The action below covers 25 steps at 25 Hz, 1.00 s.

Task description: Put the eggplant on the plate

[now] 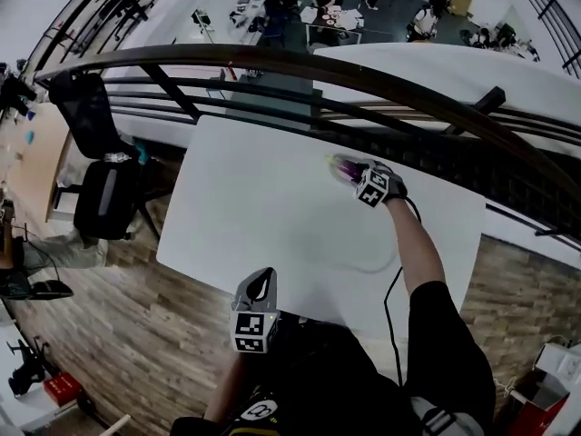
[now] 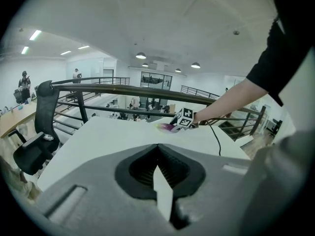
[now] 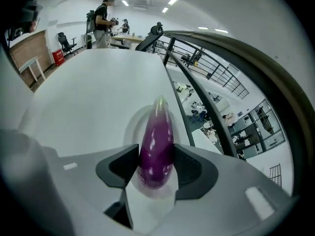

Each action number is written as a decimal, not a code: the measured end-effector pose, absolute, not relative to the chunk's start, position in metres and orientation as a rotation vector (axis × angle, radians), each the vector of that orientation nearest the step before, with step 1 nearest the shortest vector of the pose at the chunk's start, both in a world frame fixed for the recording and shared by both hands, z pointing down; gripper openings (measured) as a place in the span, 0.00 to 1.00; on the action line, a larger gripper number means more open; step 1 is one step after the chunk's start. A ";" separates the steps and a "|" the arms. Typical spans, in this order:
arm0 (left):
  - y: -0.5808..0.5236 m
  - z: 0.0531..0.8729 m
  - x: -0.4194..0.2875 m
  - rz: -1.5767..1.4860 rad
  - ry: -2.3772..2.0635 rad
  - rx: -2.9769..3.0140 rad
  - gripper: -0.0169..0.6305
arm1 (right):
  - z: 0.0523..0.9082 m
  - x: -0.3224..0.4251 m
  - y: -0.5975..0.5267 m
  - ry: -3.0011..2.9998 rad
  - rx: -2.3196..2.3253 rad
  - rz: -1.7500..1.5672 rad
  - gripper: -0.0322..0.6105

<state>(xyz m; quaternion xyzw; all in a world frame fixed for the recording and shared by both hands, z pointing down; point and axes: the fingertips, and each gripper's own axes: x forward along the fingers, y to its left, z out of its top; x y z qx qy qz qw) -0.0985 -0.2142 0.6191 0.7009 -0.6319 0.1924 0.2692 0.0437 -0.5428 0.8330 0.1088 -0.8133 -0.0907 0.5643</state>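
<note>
A glossy purple eggplant (image 3: 156,141) sits between the jaws of my right gripper (image 3: 156,163), which is shut on its thick end; its green tip points away. Under it a white plate (image 3: 126,125) shows only as a faint round rim on the white table (image 3: 88,92). In the head view the right gripper (image 1: 351,173) holds the eggplant (image 1: 342,164) low over the table's far right part. My left gripper (image 1: 261,282) hangs at the near table edge, shut and holding nothing; in its own view the left gripper (image 2: 157,149) looks across the table toward the eggplant (image 2: 166,127).
A dark curved railing (image 1: 300,66) runs just beyond the table's far edge, with a drop to a lower floor behind it. A black office chair (image 1: 100,166) stands to the left. A black cable (image 1: 392,289) trails along my right arm.
</note>
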 end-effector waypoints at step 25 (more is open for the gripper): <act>-0.314 0.533 -0.038 0.274 -1.575 2.449 0.04 | 0.526 0.135 -0.307 -2.555 1.674 0.404 0.05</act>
